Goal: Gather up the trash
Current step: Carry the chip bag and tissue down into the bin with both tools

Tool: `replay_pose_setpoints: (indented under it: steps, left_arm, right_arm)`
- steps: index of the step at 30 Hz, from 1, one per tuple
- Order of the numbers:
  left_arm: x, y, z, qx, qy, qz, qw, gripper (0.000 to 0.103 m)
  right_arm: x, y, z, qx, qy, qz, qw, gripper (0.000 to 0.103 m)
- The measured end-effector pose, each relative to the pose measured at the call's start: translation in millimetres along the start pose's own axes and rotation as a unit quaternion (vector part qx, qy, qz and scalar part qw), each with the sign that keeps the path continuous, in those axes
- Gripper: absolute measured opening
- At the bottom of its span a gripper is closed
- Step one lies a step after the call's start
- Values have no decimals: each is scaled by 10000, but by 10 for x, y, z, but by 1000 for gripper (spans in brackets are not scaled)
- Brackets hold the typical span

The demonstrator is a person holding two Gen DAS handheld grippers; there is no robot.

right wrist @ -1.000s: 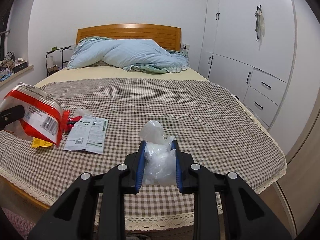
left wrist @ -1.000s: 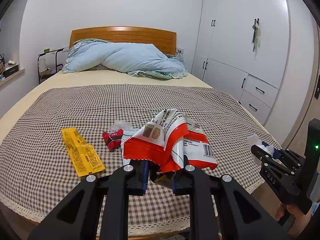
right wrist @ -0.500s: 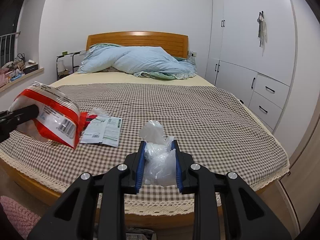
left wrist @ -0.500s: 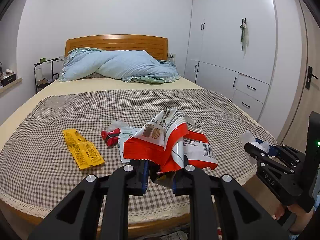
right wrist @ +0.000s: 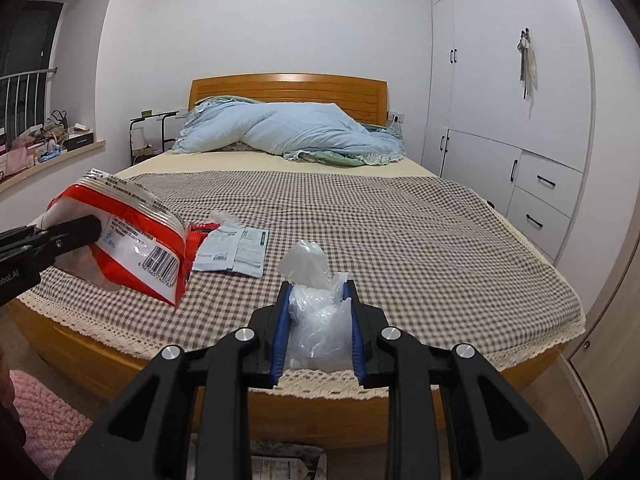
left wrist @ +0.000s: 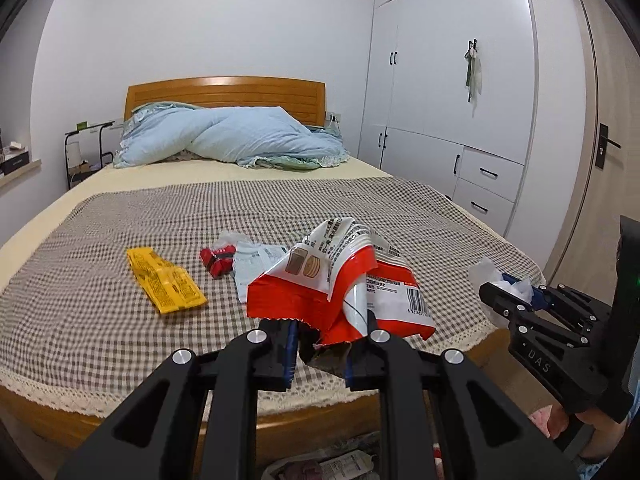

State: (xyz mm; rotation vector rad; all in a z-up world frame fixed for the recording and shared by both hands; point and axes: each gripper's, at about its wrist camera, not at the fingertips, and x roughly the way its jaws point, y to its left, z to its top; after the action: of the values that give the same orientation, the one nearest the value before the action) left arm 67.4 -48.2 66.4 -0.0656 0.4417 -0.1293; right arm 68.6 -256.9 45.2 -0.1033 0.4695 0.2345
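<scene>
Two black grabbers with blue pads

The left gripper [left wrist: 320,354] and right gripper [right wrist: 318,330] have black arms, shiny round screws and blue finger pads [right wrist: 279,334]. White letters and a small green light [left wrist: 625,281] mark the right one.

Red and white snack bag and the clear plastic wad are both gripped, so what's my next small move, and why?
Probably lower both hands toward the floor at the bed's foot and release there. The left gripper is shut on the red and white snack bag, the right gripper on the clear plastic wad, and other trash already lies below the bed frame; no bin is visible.
</scene>
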Motion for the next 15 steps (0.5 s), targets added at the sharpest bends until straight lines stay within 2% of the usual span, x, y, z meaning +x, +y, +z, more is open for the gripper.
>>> replay_pose_setpoints:
  steps: [8, 15]
  left_arm:
    - [17, 85, -287, -105, 203, -13, 9997, 14]
    - [7, 109, -527, -16, 309, 44, 9995, 14]
  right_arm:
    - [-40, 45, -229, 1, 144, 82, 9999, 26]
    - [3, 78, -493, 52, 443, 156, 9989, 26]
